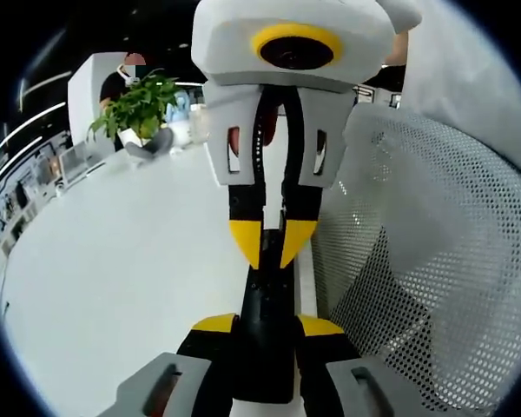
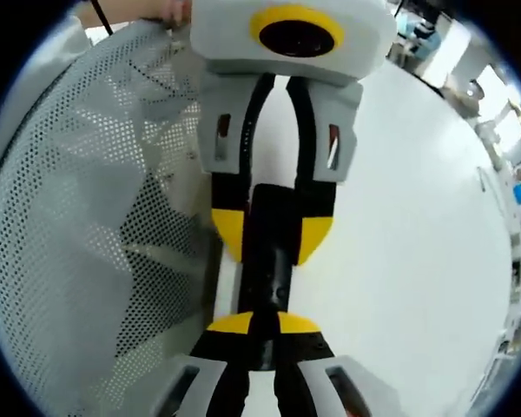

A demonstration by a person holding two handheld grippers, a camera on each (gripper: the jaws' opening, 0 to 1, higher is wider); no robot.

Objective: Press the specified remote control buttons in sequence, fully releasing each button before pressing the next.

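Black remote (image 1: 265,339) sat low at frame centre, clamped between the left gripper (image 1: 265,326)'s jaws. Facing it, the right gripper (image 2: 262,323) had narrowed to a point on the buttons; pressing looked underway, with full release due next.

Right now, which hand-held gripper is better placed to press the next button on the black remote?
Right. The left hand-held gripper clamps the long black plastic remote control; the right hand-held gripper points its yellow tips at the remote's far end.
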